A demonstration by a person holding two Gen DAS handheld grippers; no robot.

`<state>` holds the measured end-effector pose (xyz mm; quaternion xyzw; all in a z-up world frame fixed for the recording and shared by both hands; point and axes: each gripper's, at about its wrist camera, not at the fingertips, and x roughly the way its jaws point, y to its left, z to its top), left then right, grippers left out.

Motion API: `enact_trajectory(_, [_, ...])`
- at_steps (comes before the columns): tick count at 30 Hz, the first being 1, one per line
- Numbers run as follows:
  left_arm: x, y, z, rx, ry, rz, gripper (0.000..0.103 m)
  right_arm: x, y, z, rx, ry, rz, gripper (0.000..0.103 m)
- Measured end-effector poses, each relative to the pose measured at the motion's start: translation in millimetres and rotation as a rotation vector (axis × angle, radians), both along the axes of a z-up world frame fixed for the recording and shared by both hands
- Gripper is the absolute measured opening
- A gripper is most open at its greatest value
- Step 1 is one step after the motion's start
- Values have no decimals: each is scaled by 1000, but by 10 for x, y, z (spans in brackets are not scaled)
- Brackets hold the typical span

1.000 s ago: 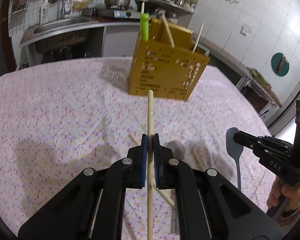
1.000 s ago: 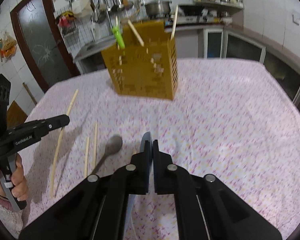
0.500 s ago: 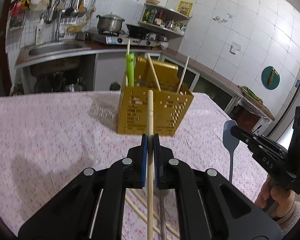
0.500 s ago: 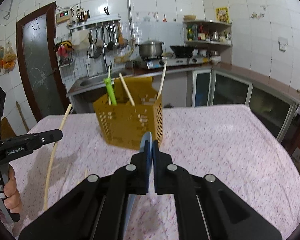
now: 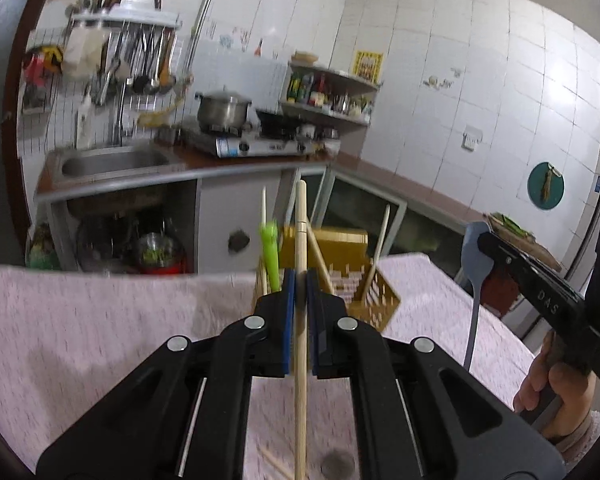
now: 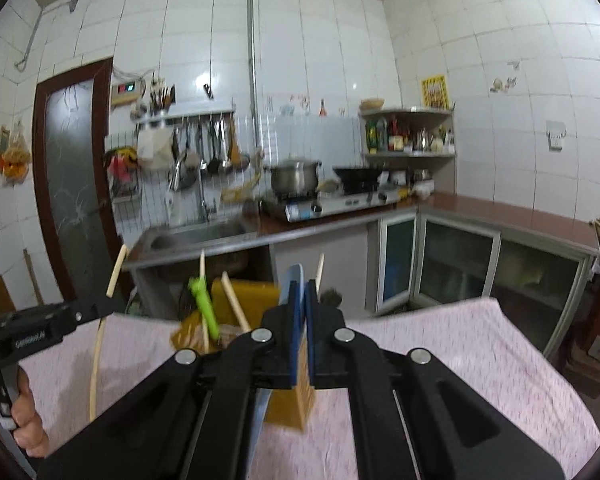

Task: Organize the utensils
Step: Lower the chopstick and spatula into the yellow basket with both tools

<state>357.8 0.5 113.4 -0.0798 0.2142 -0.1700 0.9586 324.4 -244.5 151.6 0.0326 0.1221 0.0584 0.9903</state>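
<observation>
1. Chopstick (image 5: 301, 240), pale wood, is pinched between the blue pads of the left tool (image 5: 300, 280); it runs straight along the tool's fingers, with its tip raised above the tabletop.
2. A grey-blue spatula (image 5: 474, 256) is pinched in the right tool (image 6: 300, 292), blade up and thin handle hanging down; from the right wrist camera its blade (image 6: 290, 284) shows just above the tool's pressed-together pads.
3. Just beyond both tools stands a yellow perforated utensil holder (image 5: 374, 300) near the far edge of the tabletop (image 5: 100, 320), which has a pink patterned cloth.
4. The holder contains a green utensil (image 5: 270, 252) and several wooden sticks leaning at angles.
5. More chopsticks (image 5: 276, 466) lie on the cloth at the near edge, below the left tool.
6. Behind the tabletop, a steel pot (image 6: 294, 176) sits on a gas stove.
</observation>
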Motion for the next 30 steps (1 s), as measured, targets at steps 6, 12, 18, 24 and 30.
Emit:
enact_trajectory(6, [254,-120,184,-17,-93,-9,4,311,70,155,-2,-80,-26,3])
enact_trajectory(12, [510,-170,307,-65,-178,-5,4,574,146,157,-22,-126,-47,3])
enact_trajectory(18, [731,-240,414,-64,-289,38,4,753,105,207,2,-184,-85,3])
enact_trajectory(24, [825,-247,315,-76,-454,51,4,888,144,67,-3,-227,-129,3])
enact_trajectory(30, [966,-294,109,-42,-476,63,4,926,178,-80,-20,-243,-137,3])
